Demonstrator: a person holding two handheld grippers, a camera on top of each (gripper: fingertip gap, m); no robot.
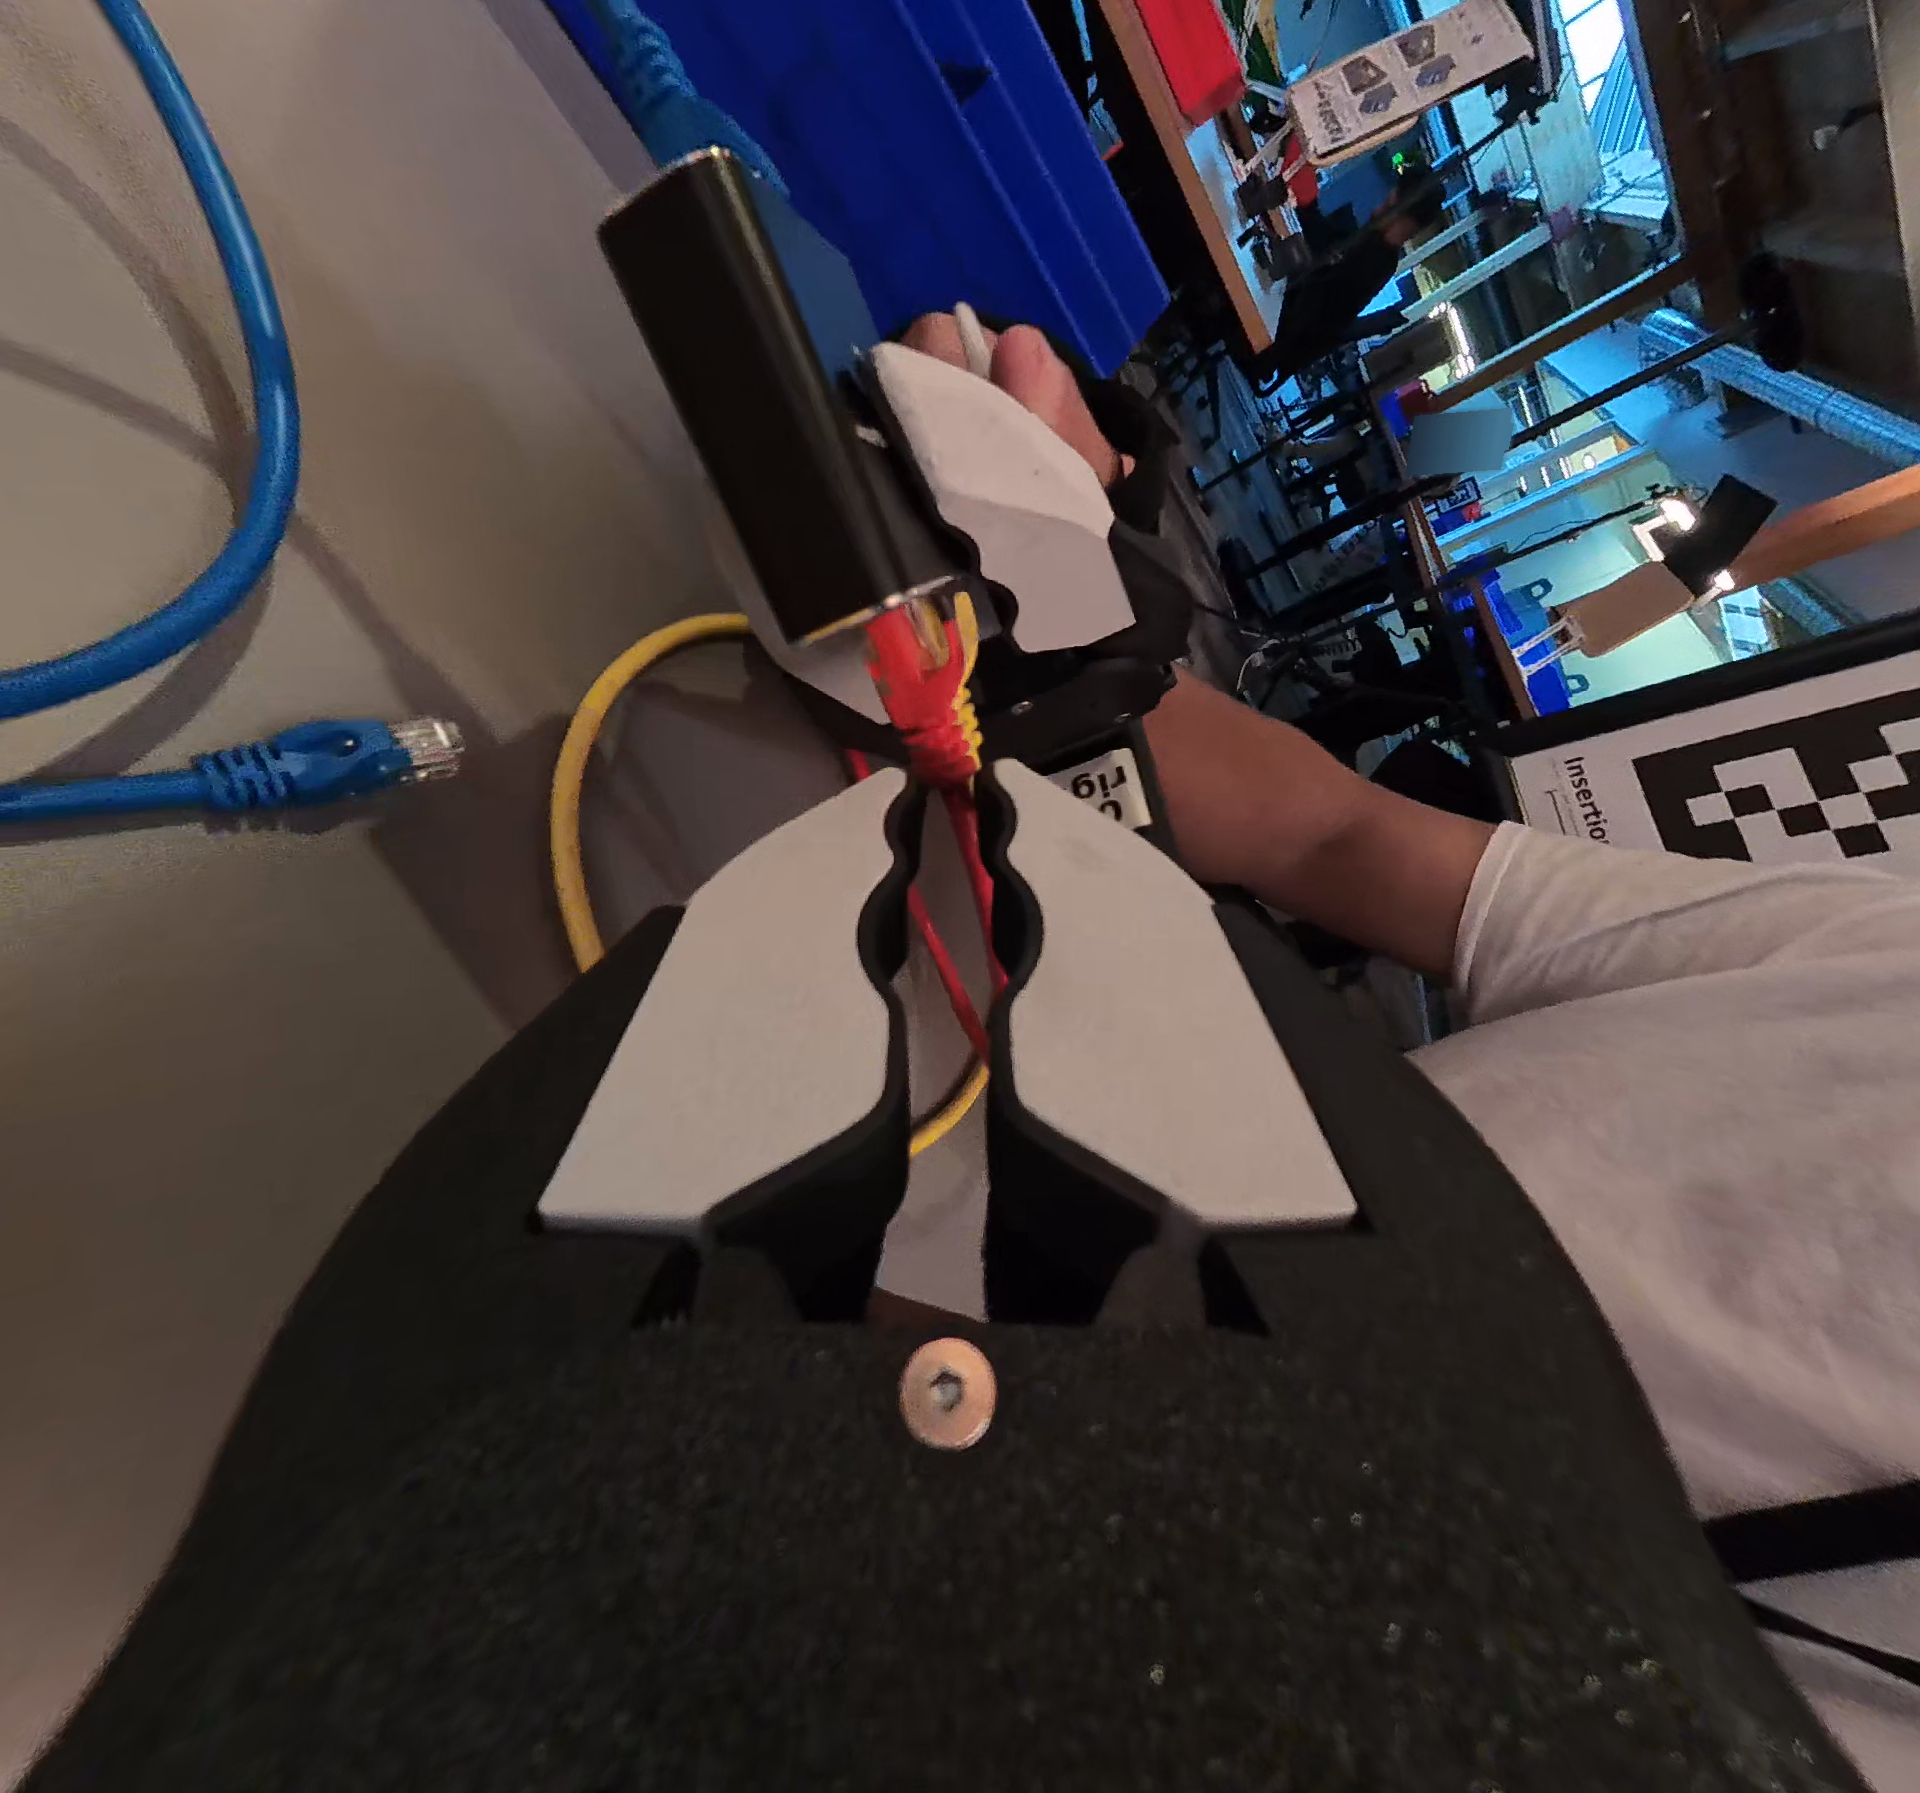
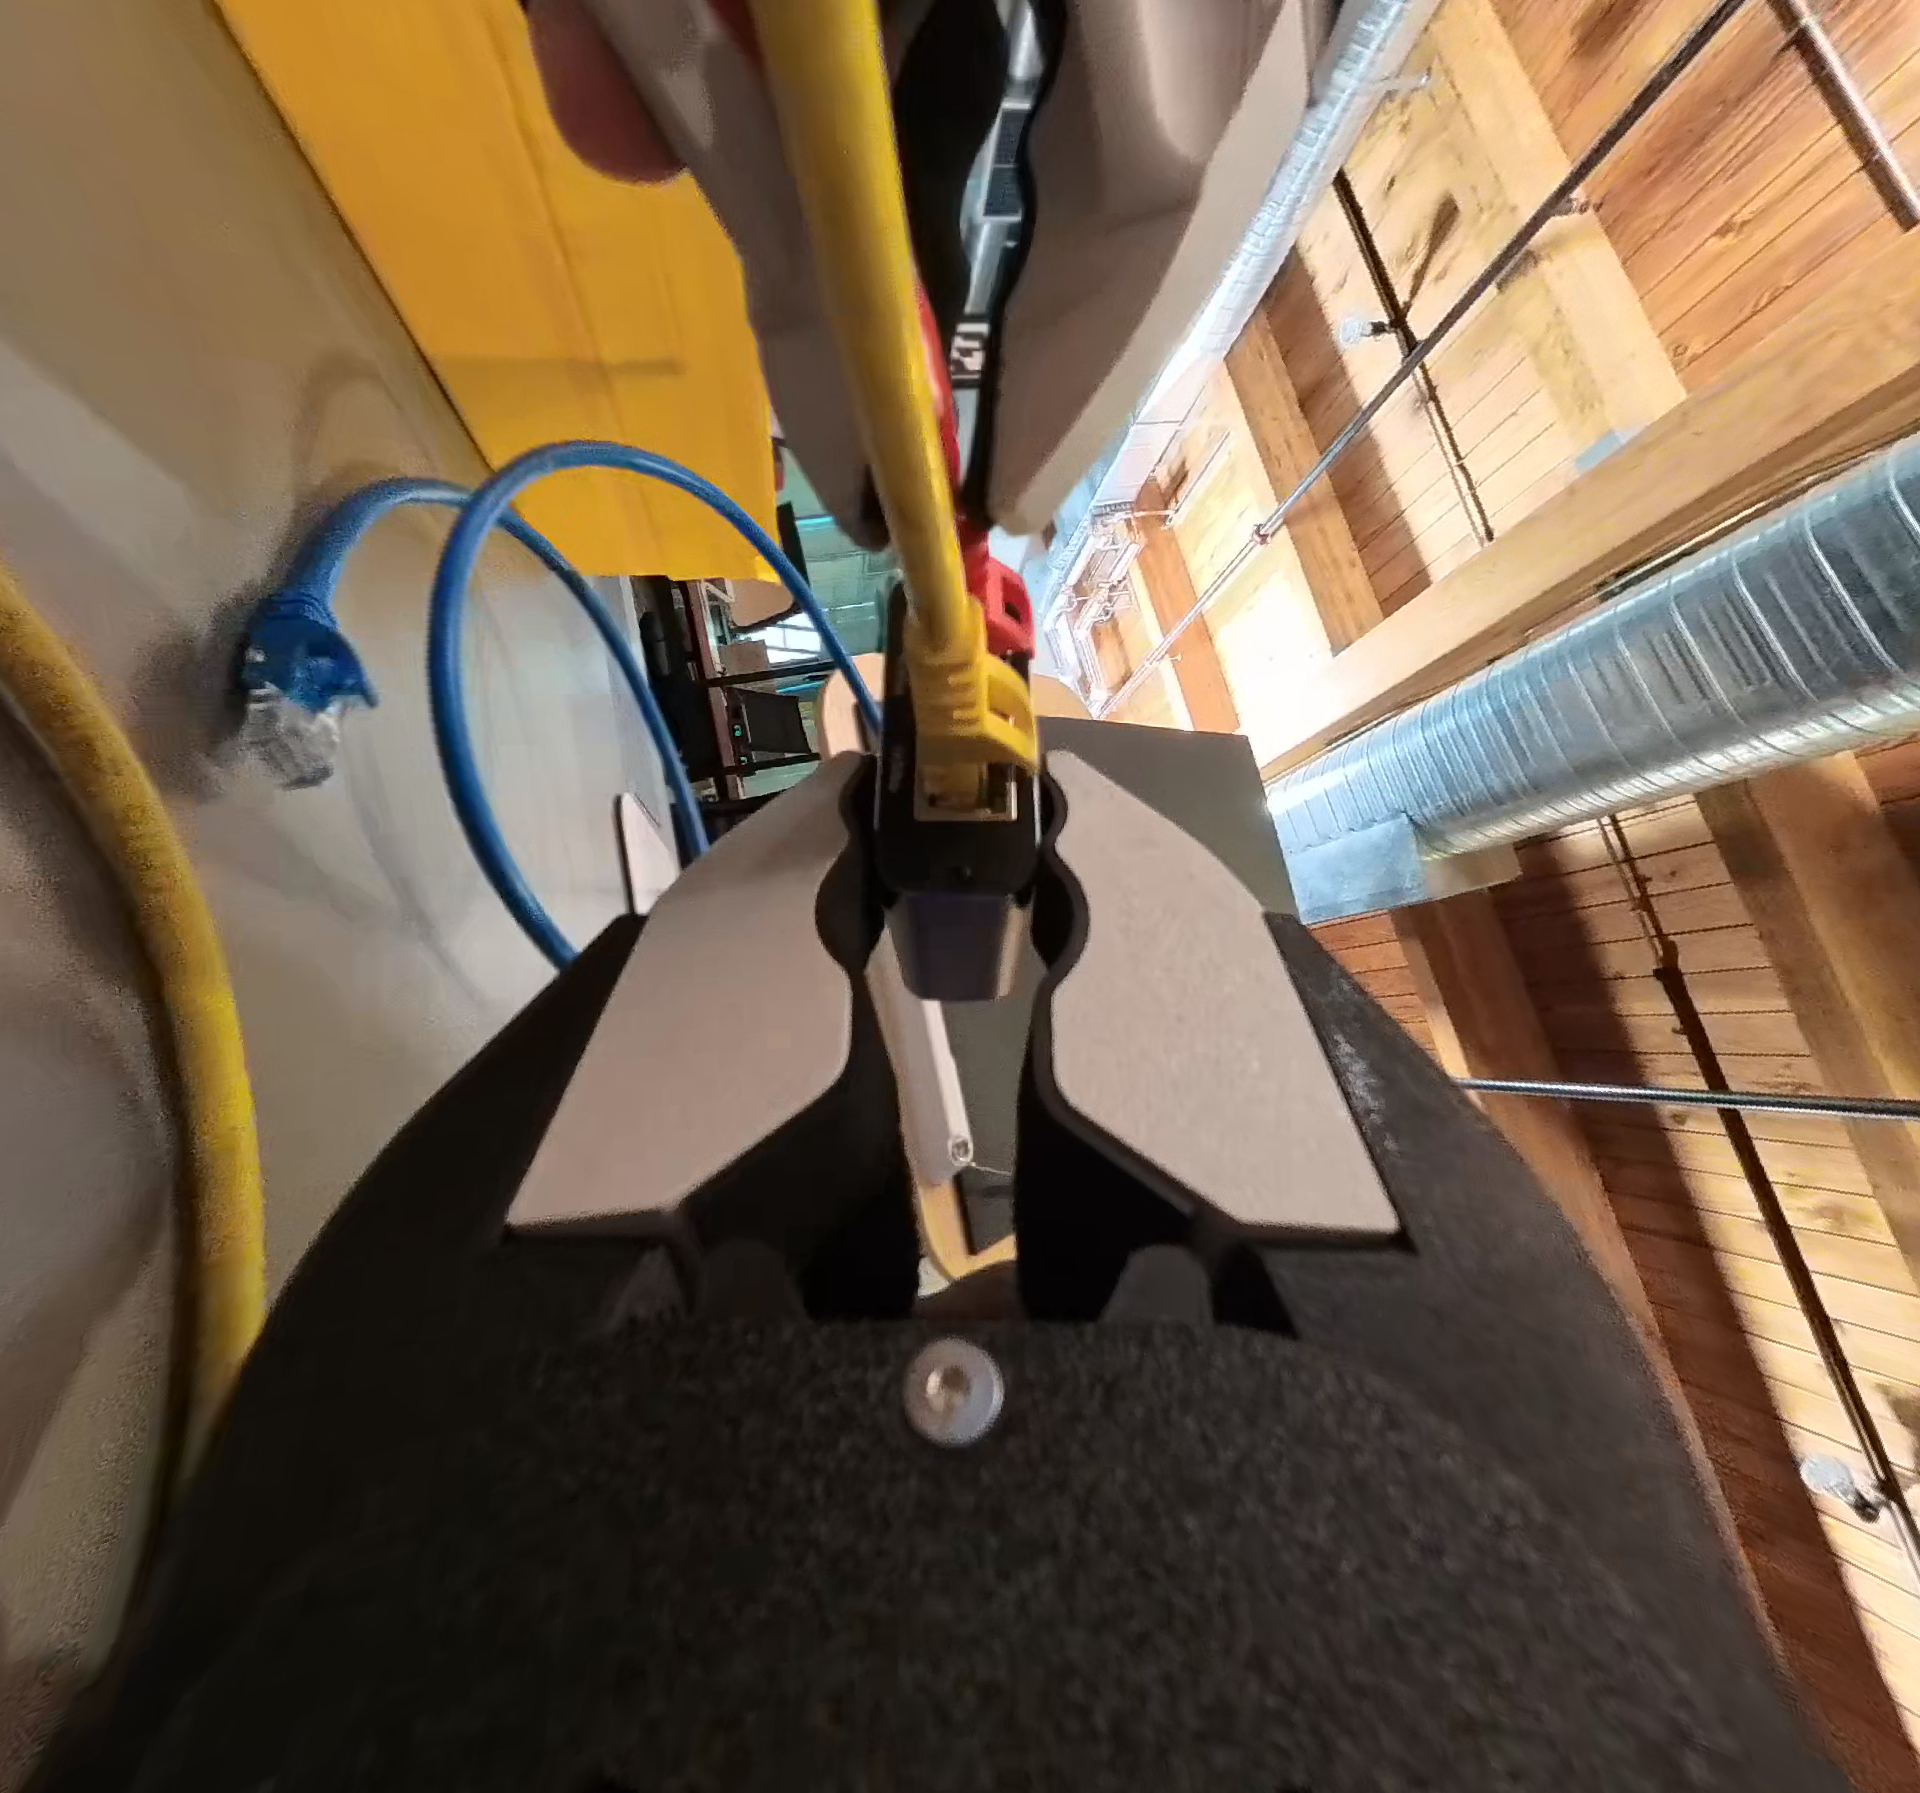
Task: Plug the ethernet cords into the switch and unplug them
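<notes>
Left gripper (image 1: 951,793): jaws together on the red cord (image 1: 961,922), just behind its plug boot, centre of the left wrist view. The red plug (image 1: 896,668) sits in a port at the near end of the switch (image 1: 764,403), a black box running up and left from the jaws. A yellow plug (image 1: 958,673) sits in the port beside it; the yellow cord (image 1: 582,787) loops away to the left over the bench (image 1: 343,517).

Right gripper (image 2: 954,813): jaws clamped on the two sides of the switch (image 2: 954,860), centre of the right wrist view, port face pointing up the frame. The yellow plug (image 2: 961,704) is seated in a port; the red plug (image 2: 1000,600) shows just behind it. In the left wrist view this gripper (image 1: 1013,496) is at right of the switch, held by a hand (image 1: 1039,372).

A blue cord (image 1: 223,309) curves down the left of the left wrist view; its free blue plug (image 1: 343,756) lies unplugged on the bench at mid-left, well apart from the switch. A blue bin (image 1: 883,81) fills the upper centre. In the right wrist view a yellow bin (image 2: 468,185) lies at upper left.
</notes>
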